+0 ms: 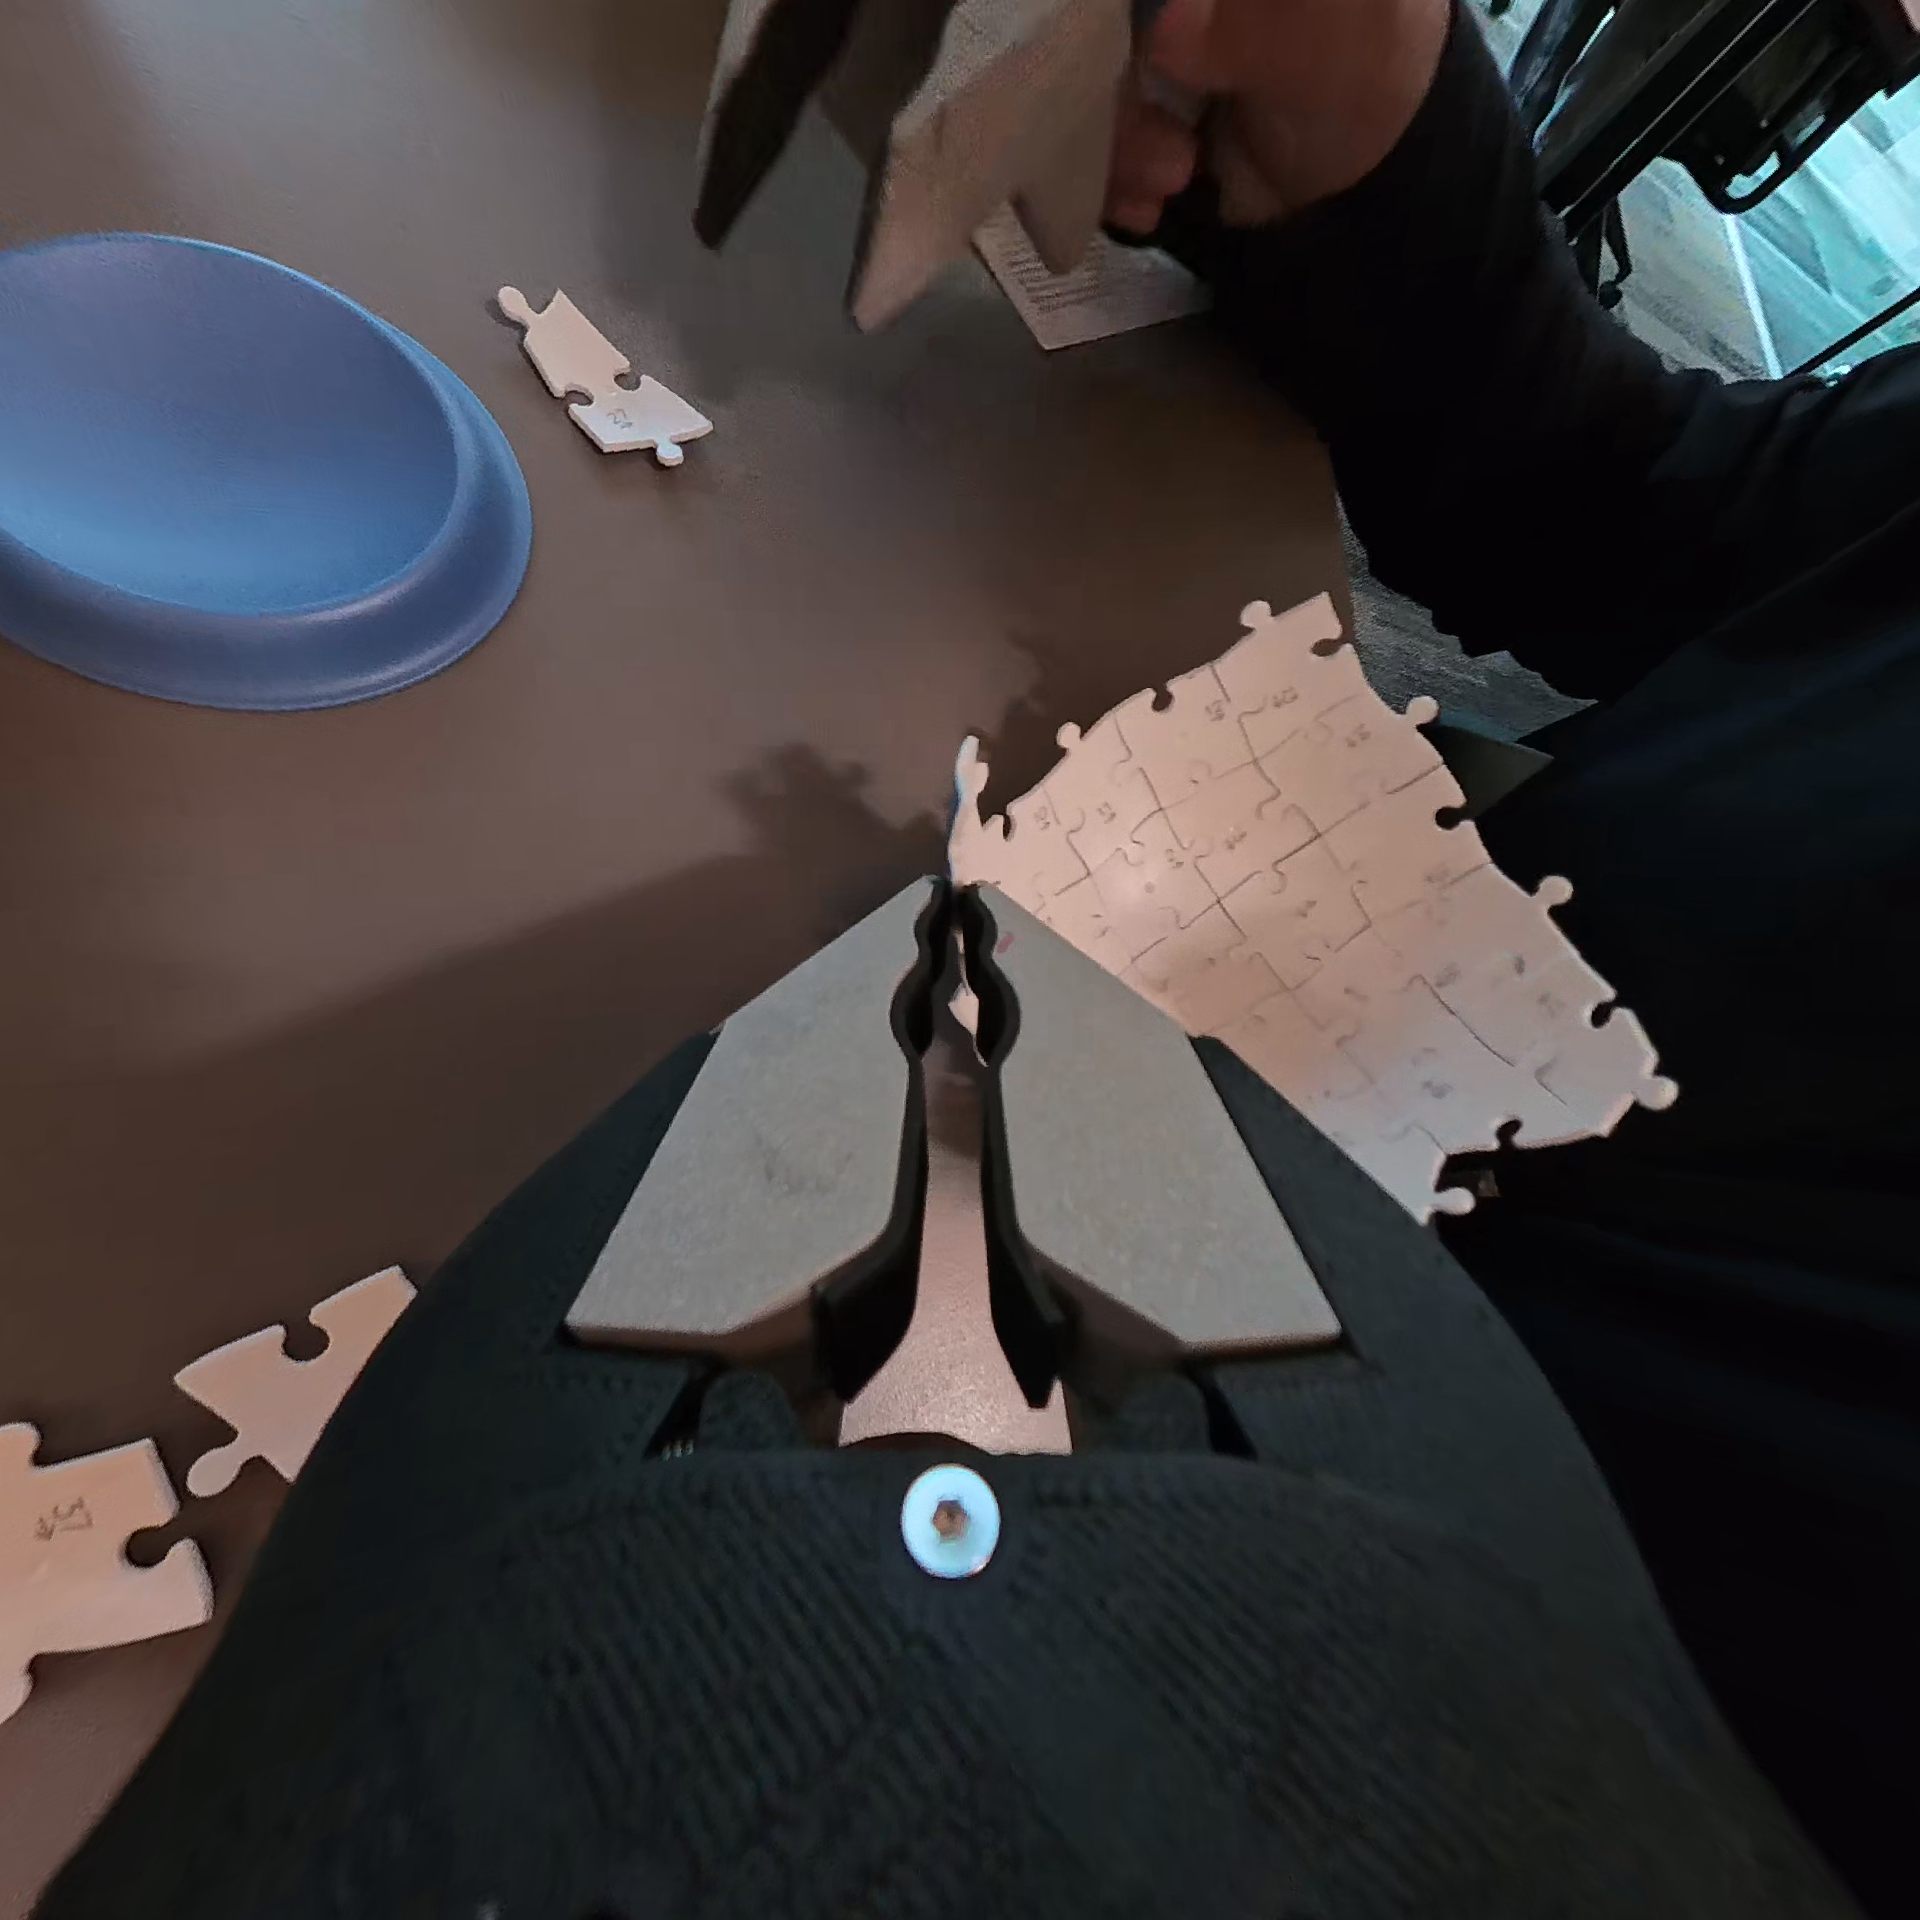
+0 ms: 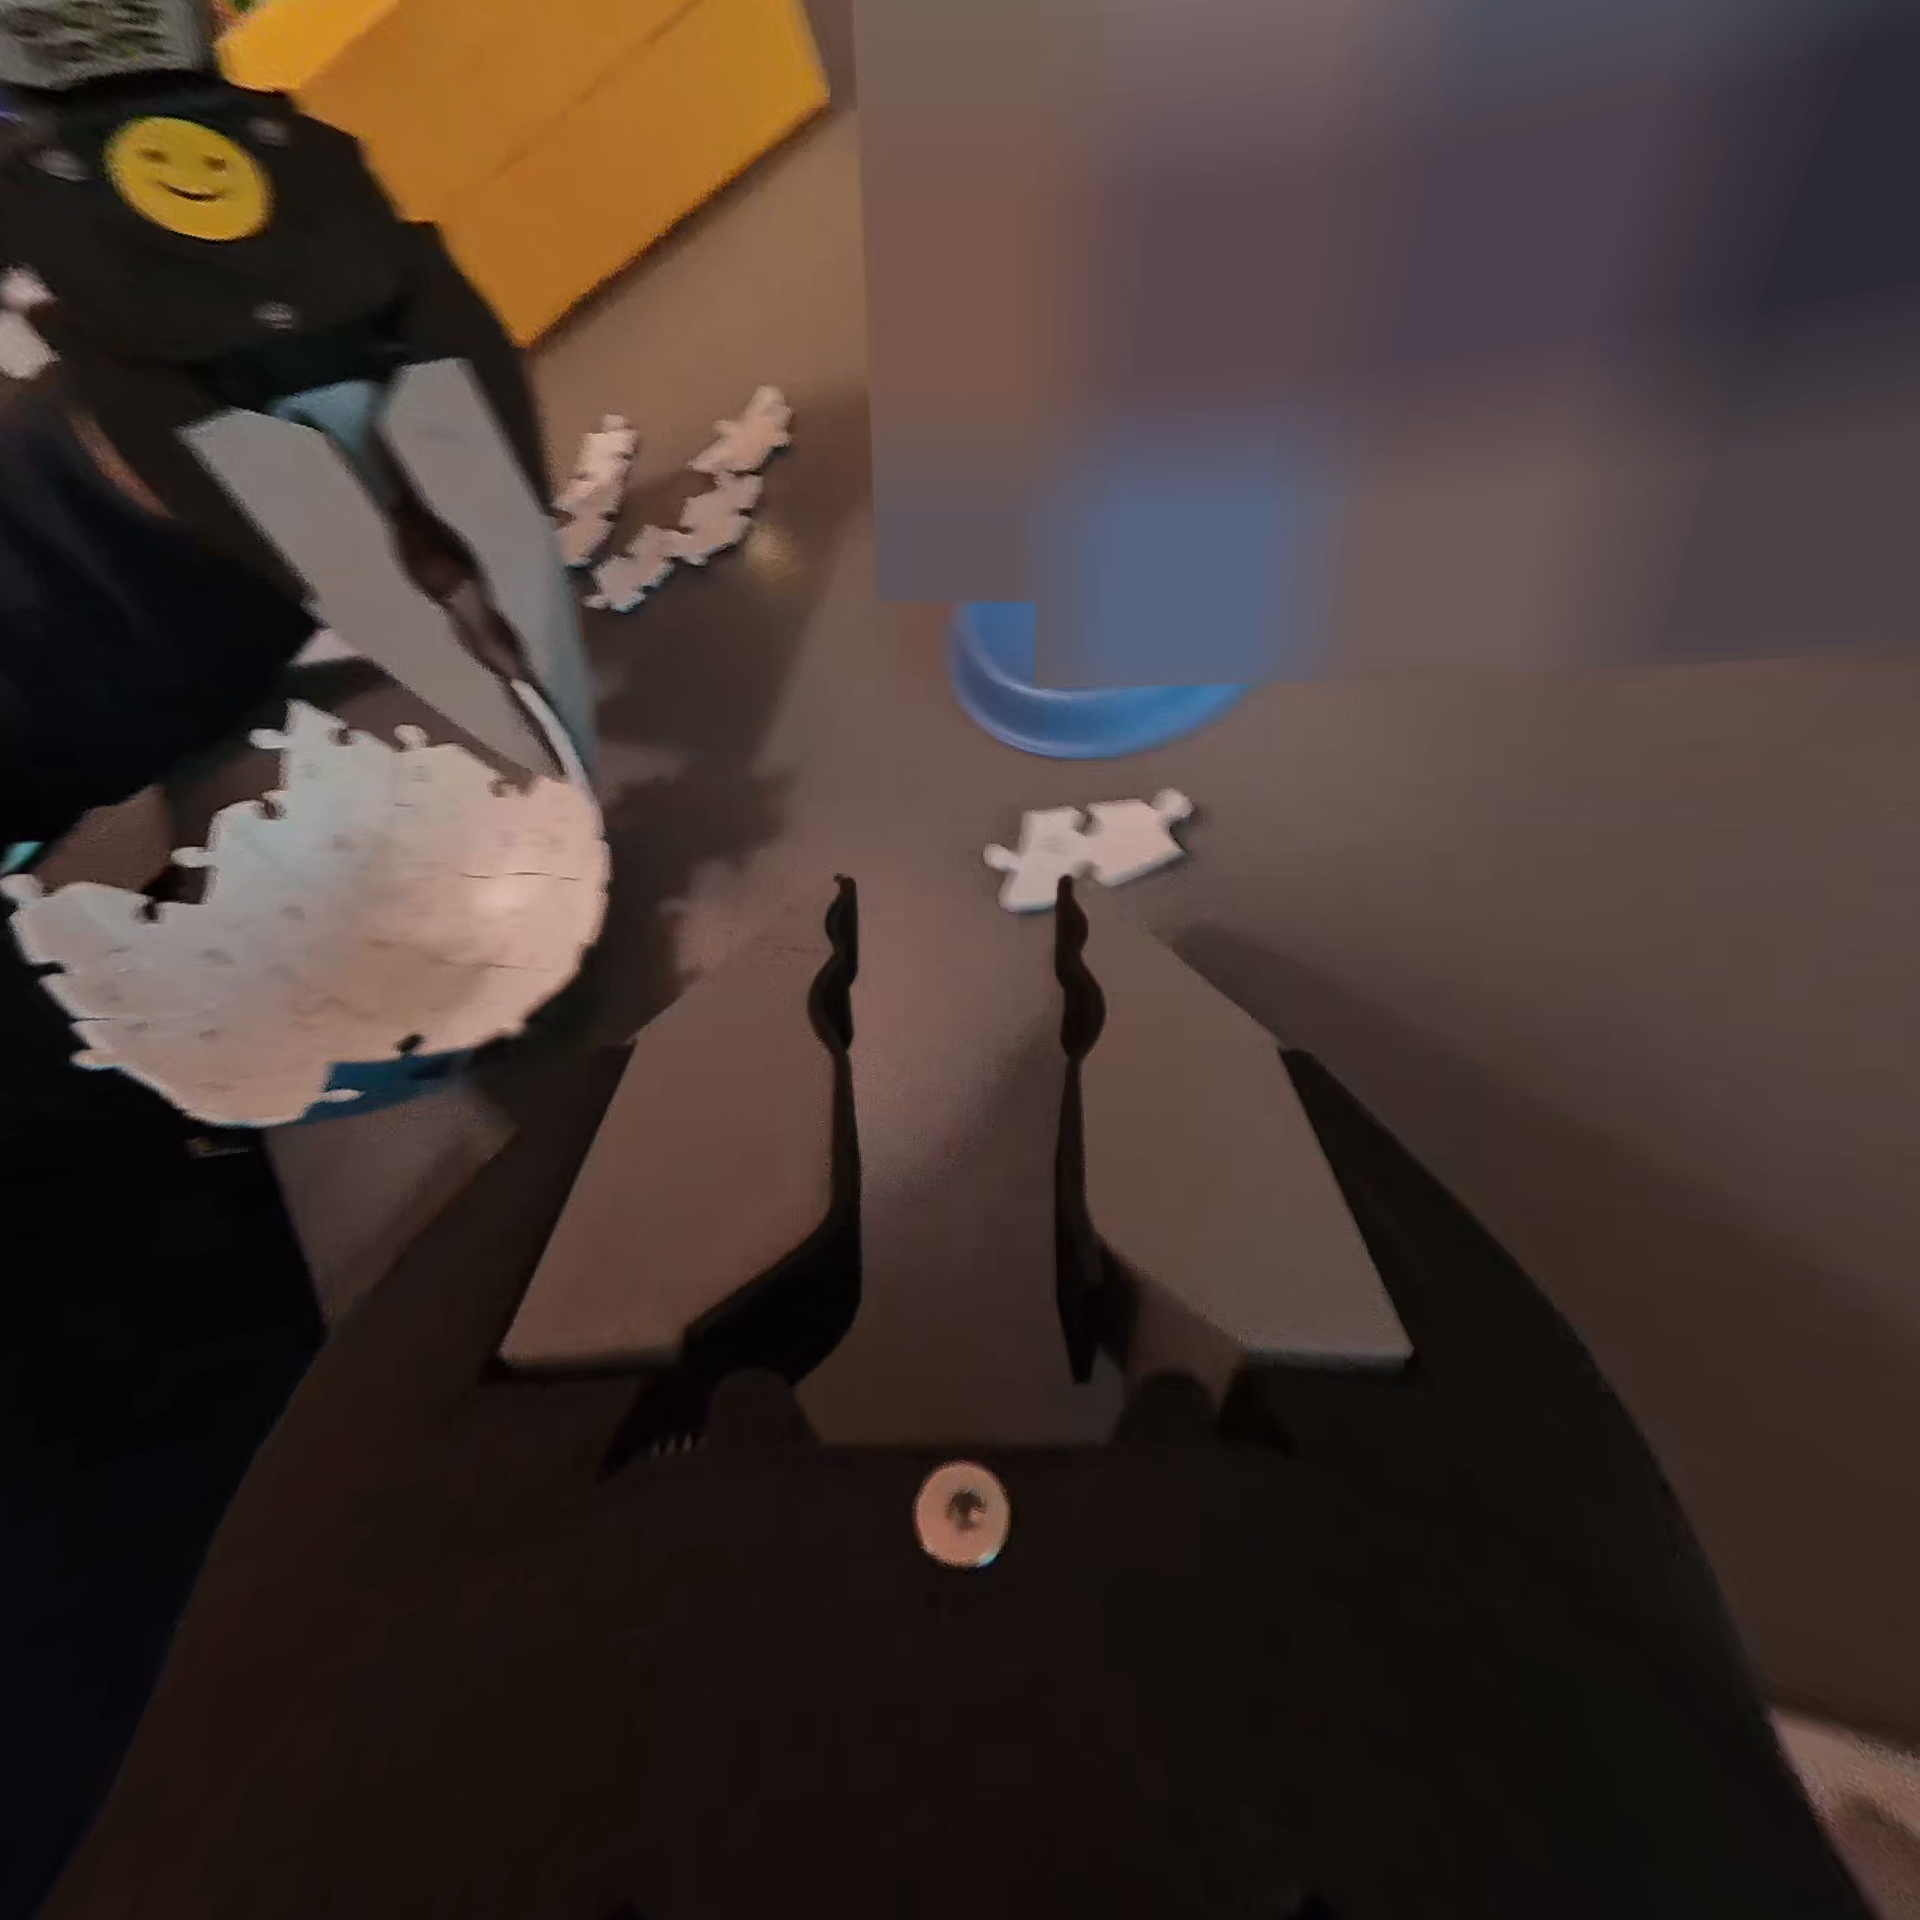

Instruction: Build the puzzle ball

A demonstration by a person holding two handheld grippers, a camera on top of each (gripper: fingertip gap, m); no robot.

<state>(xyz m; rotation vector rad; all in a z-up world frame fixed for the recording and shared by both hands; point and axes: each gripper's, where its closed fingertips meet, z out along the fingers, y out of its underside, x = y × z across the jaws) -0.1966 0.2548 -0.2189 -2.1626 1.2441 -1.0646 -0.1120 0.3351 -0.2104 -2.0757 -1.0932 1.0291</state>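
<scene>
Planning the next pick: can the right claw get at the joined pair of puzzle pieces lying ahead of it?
Probably yes. The right claw is open and empty, the joined pair lies flat on the brown table just beyond its tips, and nothing stands between them.

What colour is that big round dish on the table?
The dish is blue all over, with no pattern. It shows best in the left wrist view.

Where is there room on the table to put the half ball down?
Bare brown table lies between the blue dish, the joined pair of pieces and the left gripper. It is crowded by the loose pieces near the table's edge.
</scene>
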